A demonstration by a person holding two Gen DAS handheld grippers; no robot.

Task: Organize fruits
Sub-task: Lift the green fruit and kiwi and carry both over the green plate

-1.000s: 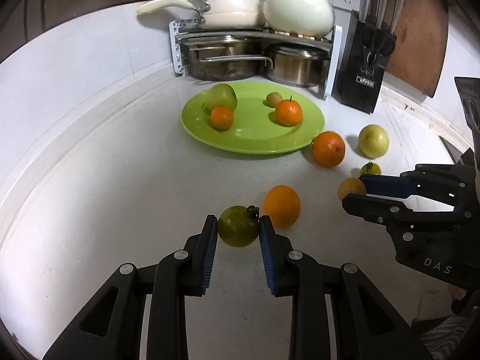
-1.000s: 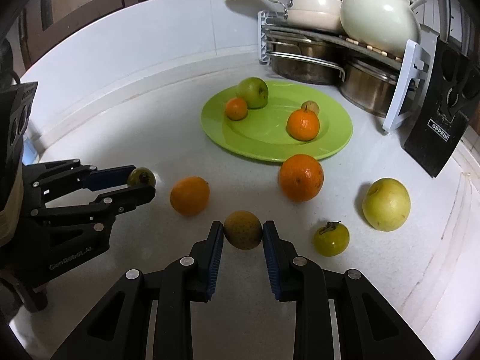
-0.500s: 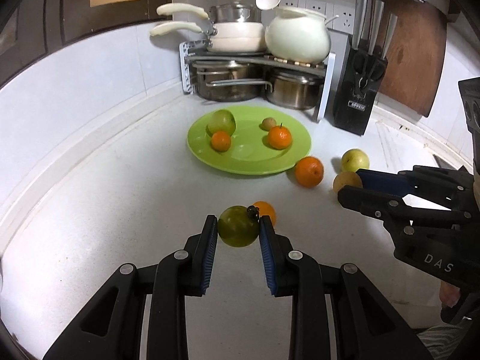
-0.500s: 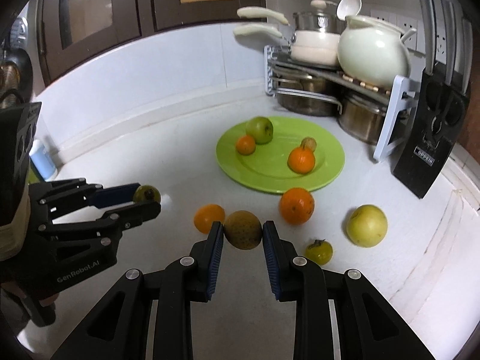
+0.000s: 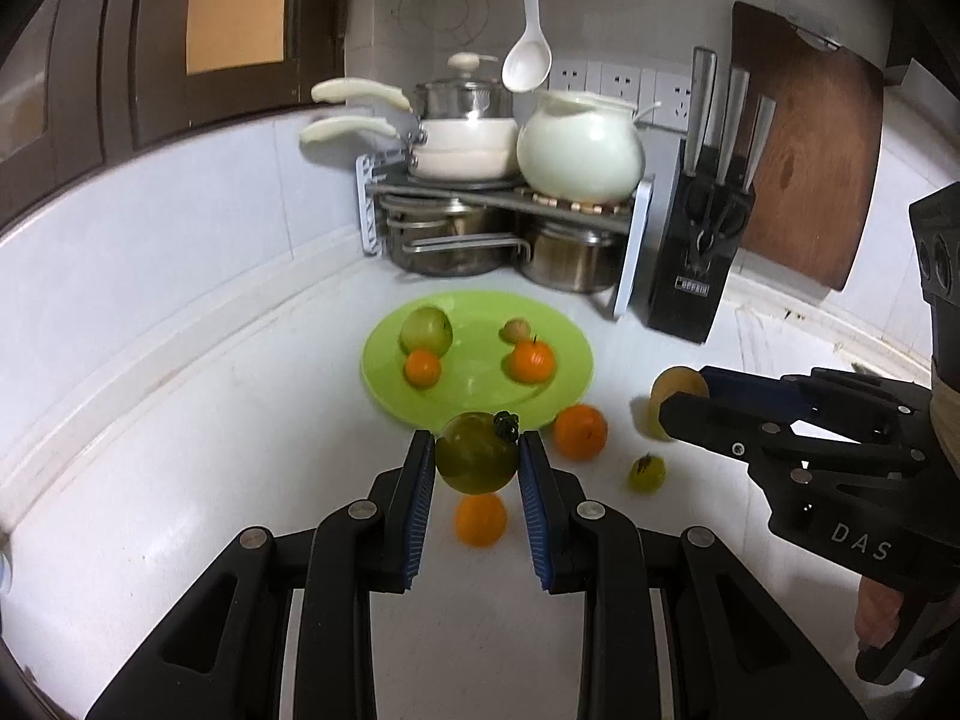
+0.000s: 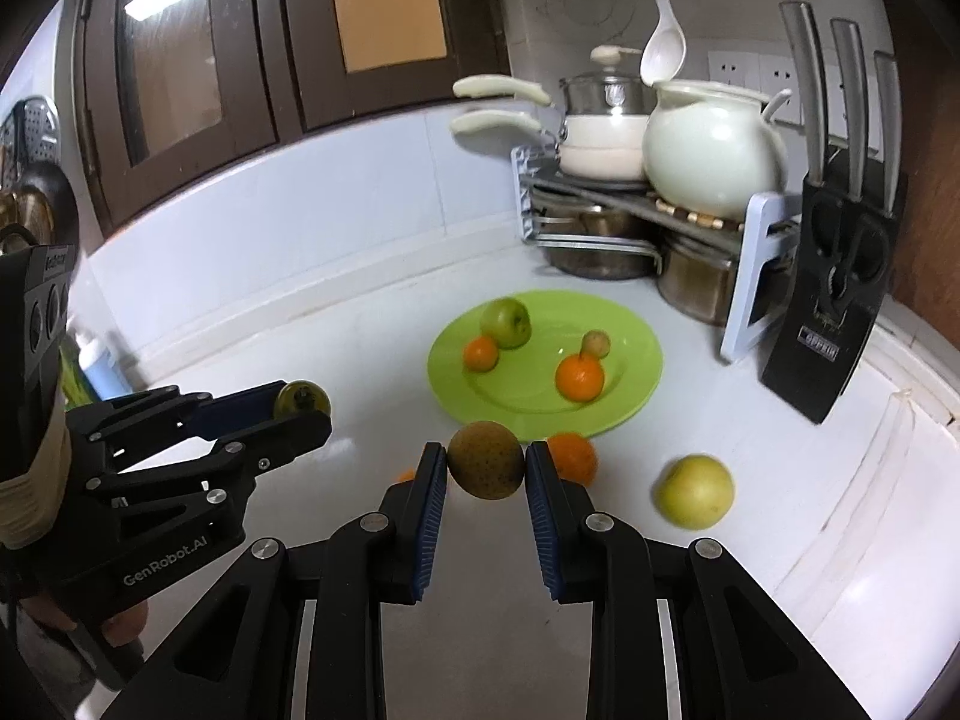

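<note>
My left gripper is shut on a green tomato and holds it high above the counter. My right gripper is shut on a brown pear, also lifted. The green plate holds a green apple, two oranges and a small brown fruit. On the counter lie two oranges, a small green tomato and a yellow apple. The right gripper shows in the left wrist view; the left gripper shows in the right wrist view.
A pot rack with pans and a white pot stands behind the plate. A black knife block and a wooden cutting board stand at the back right. A white wall runs along the left.
Both grippers have risen from the counter with their fruits held; the plate and loose fruits now look farther below.
</note>
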